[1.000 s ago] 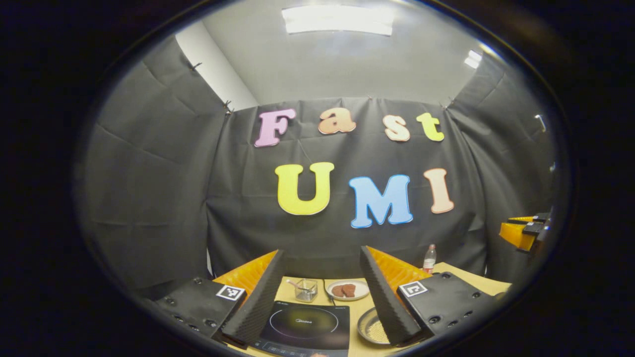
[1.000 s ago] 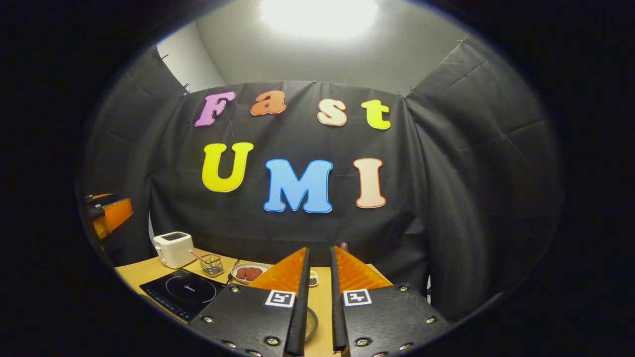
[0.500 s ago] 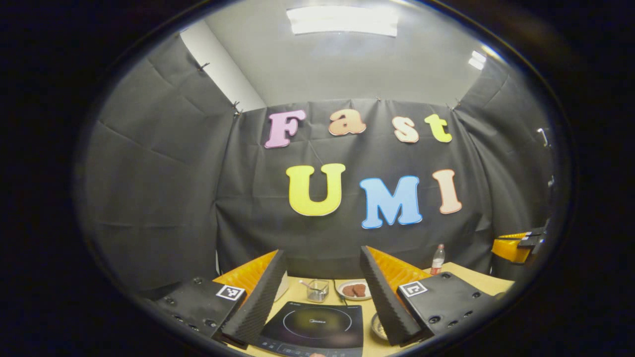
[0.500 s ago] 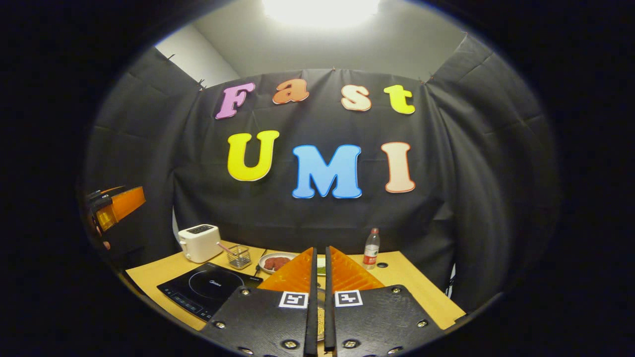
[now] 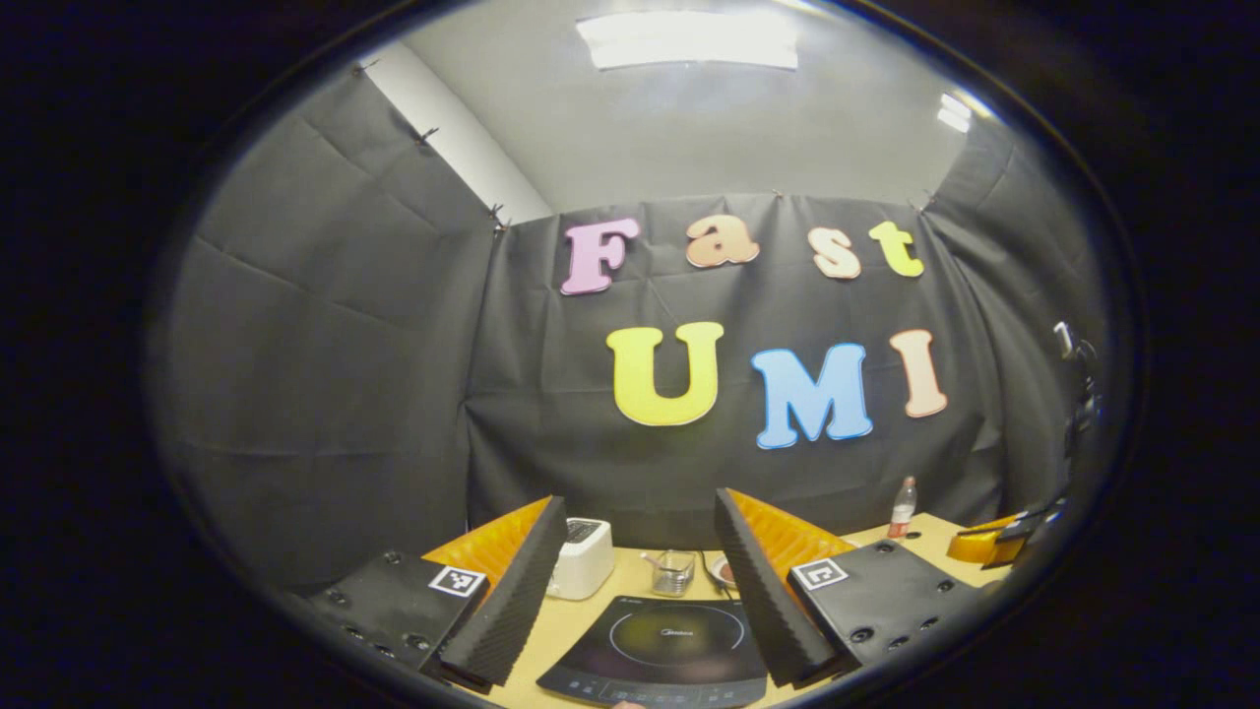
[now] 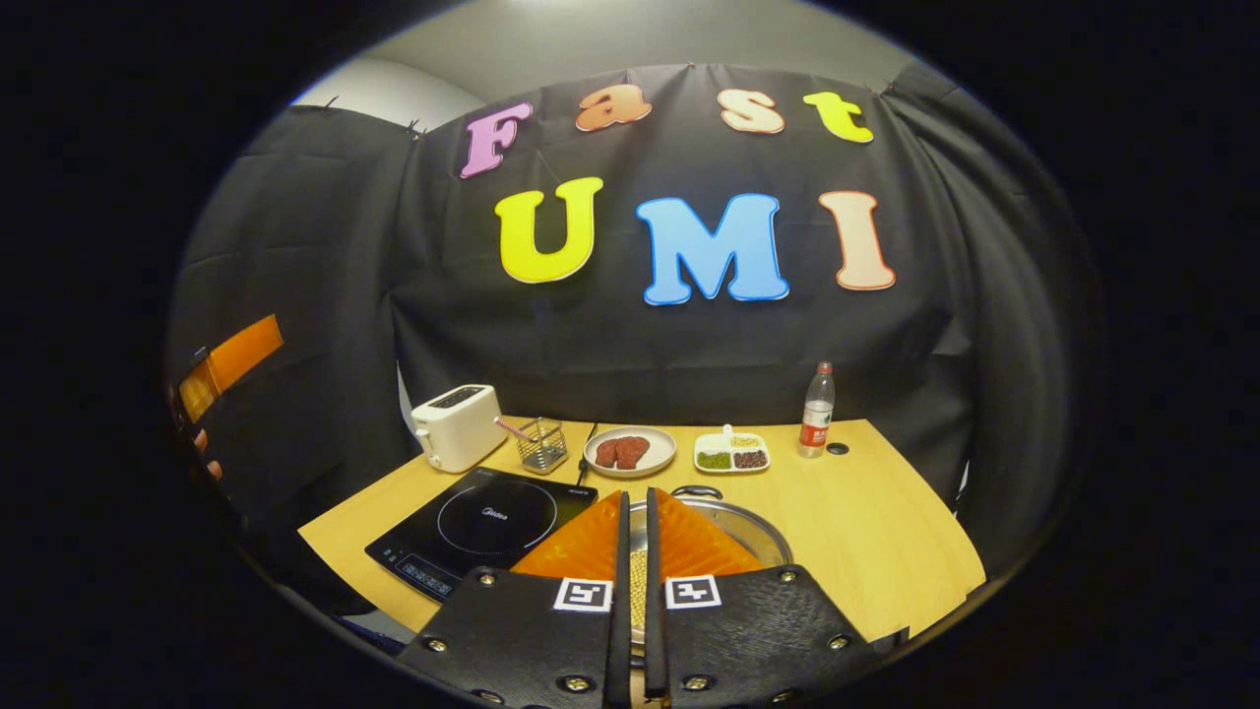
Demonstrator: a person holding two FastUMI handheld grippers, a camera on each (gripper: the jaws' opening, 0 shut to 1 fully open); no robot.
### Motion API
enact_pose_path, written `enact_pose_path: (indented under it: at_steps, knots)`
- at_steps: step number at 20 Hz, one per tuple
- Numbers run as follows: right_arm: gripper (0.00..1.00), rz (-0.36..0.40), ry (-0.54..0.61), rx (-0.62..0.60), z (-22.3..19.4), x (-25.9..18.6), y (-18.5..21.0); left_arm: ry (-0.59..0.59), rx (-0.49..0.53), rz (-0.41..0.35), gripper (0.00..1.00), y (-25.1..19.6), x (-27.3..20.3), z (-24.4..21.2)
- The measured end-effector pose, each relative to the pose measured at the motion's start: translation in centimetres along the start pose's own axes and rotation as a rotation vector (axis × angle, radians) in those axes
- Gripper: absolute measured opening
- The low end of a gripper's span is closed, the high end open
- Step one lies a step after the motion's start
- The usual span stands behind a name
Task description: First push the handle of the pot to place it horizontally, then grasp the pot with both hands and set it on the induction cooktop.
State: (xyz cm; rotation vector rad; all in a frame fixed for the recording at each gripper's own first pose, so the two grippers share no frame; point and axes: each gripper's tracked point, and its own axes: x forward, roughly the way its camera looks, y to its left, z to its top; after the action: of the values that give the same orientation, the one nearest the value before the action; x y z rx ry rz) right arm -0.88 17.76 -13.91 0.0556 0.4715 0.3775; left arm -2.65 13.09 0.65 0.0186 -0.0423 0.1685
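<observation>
A steel pot (image 6: 760, 525) sits on the wooden table to the right of the black induction cooktop (image 6: 482, 520), with a small loop handle (image 6: 697, 489) on its far rim. My right gripper (image 6: 637, 495) is shut, hovering above the pot's near side and hiding much of it; pale grains show through the slit. In the left gripper view the cooktop (image 5: 658, 645) lies right below my left gripper (image 5: 640, 500), which is open and holds nothing. The right gripper (image 5: 992, 544) shows low at the far right there.
A white toaster (image 6: 456, 425), a wire basket (image 6: 541, 443), a plate of meat (image 6: 630, 451), a small tray of beans (image 6: 731, 456) and a bottle (image 6: 815, 408) line the table's back. The left gripper (image 6: 231, 356) and a hand (image 6: 205, 459) are at the left edge.
The right gripper's fingers closed together and its view tipped down toward the pot and table. The left gripper's view swung left: the toaster came in, the pot went out.
</observation>
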Motion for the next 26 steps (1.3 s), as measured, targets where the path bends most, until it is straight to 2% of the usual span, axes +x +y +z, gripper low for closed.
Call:
enact_pose_path:
  at_steps: [8,10,13,14,15,18,20,26]
  knots:
    - [0.06,0.104,0.197,0.026,-6.8,2.4,4.5,0.037,0.002,0.060,1.00,4.1,-0.4,-2.3]
    - [0.06,0.127,0.245,0.028,-8.5,2.6,5.4,0.040,0.002,0.066,0.97,4.8,-0.6,-2.6]
    - [0.06,0.146,0.320,0.036,-11.0,2.8,6.2,0.039,0.018,0.066,1.00,5.4,-0.6,-2.6]
    - [0.06,0.151,0.345,0.041,-11.9,2.9,6.5,0.038,0.021,0.065,0.97,5.6,-0.6,-2.6]
    - [0.06,0.153,0.368,0.041,-12.6,2.9,6.6,0.037,0.021,0.065,1.00,5.8,-0.6,-2.6]
    - [0.06,0.155,0.434,0.048,-15.0,3.1,7.3,0.048,0.009,0.064,0.97,6.3,-0.6,-3.3]
    - [0.06,0.153,0.480,0.073,-16.5,3.2,7.5,0.055,0.003,0.063,1.00,6.7,-0.7,-3.8]
    - [0.06,0.099,0.595,0.173,-19.3,4.6,6.8,0.048,0.005,0.078,1.00,8.4,-0.4,-3.8]
